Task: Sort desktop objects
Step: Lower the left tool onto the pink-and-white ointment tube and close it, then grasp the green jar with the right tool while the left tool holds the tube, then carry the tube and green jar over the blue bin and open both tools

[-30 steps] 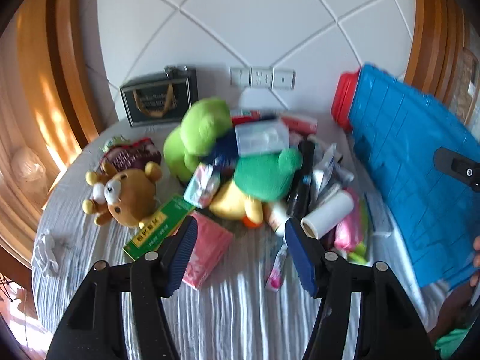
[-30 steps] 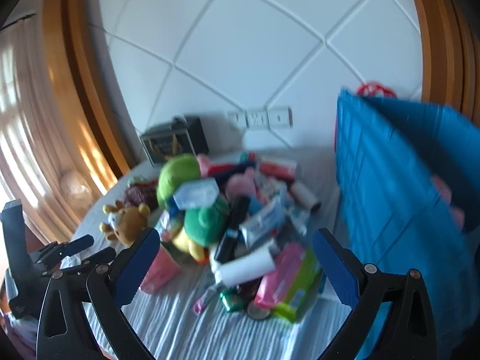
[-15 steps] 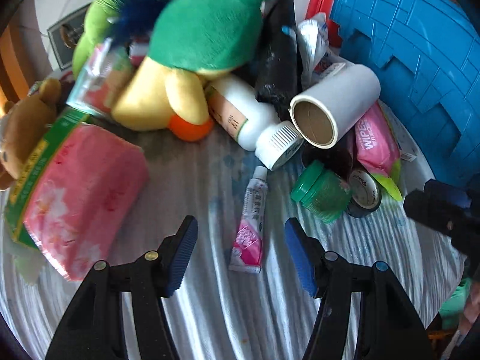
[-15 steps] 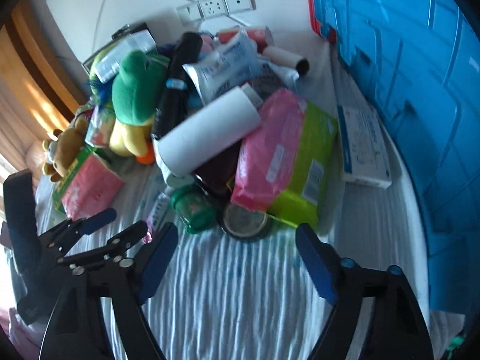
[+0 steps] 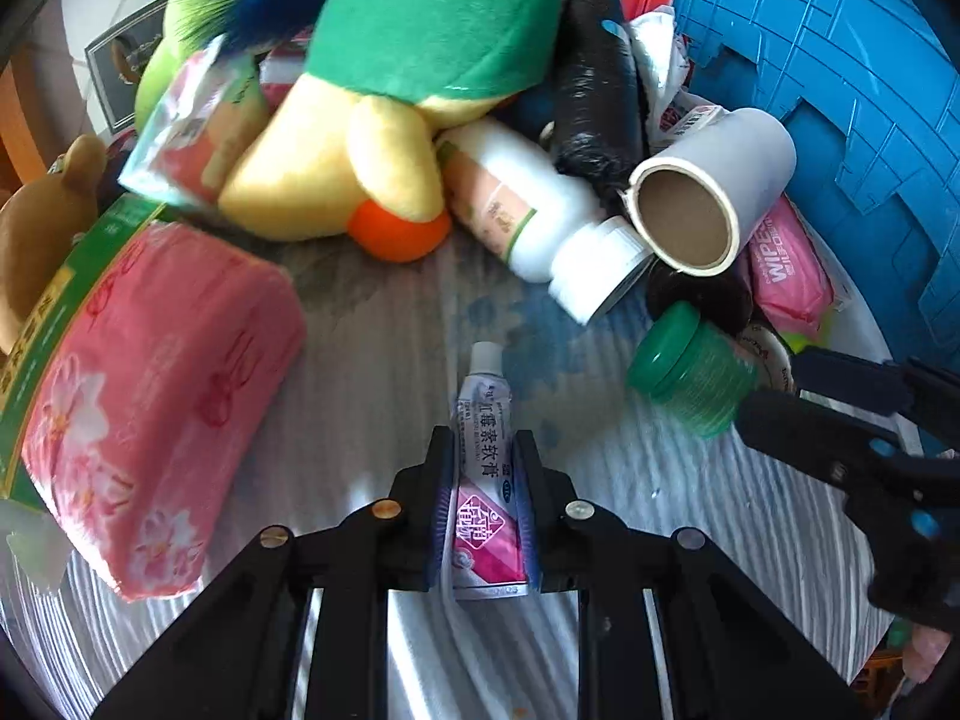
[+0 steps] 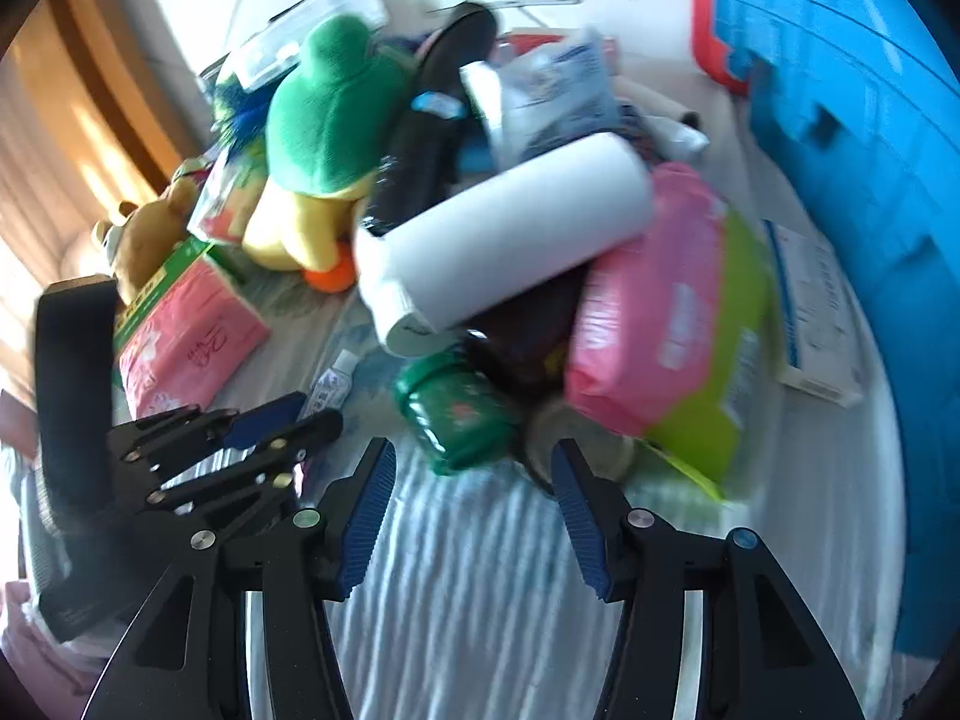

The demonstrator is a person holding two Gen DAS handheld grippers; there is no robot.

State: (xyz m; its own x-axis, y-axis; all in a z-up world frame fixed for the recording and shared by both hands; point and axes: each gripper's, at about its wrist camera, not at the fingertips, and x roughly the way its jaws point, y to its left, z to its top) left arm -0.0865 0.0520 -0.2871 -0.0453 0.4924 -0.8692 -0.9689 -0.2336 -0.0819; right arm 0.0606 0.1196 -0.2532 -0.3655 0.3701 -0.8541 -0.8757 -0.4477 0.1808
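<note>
My left gripper (image 5: 482, 450) is shut on a small white and pink ointment tube (image 5: 487, 480) that lies on the striped cloth. The tube's cap end (image 6: 339, 369) shows beyond the left gripper (image 6: 312, 411) in the right wrist view. My right gripper (image 6: 474, 462) is open and empty, its jaws just in front of a green jar (image 6: 459, 414). The jar (image 5: 690, 375) lies on its side at the pile's near edge, with the right gripper (image 5: 774, 387) beside it. A heap of toys, bottles and packets lies behind.
A blue plastic crate (image 5: 840, 90) stands at the right, also in the right wrist view (image 6: 852, 180). A pink tissue pack (image 5: 150, 396) lies left. A green and yellow plush (image 5: 390, 90), a white bottle (image 5: 528, 216), a paper roll (image 5: 708, 192) and pink wipes (image 6: 648, 300) crowd the middle.
My left gripper moved down and forward and shut on the ointment tube. My right gripper moved closer to the green jar and narrowed its jaws a little.
</note>
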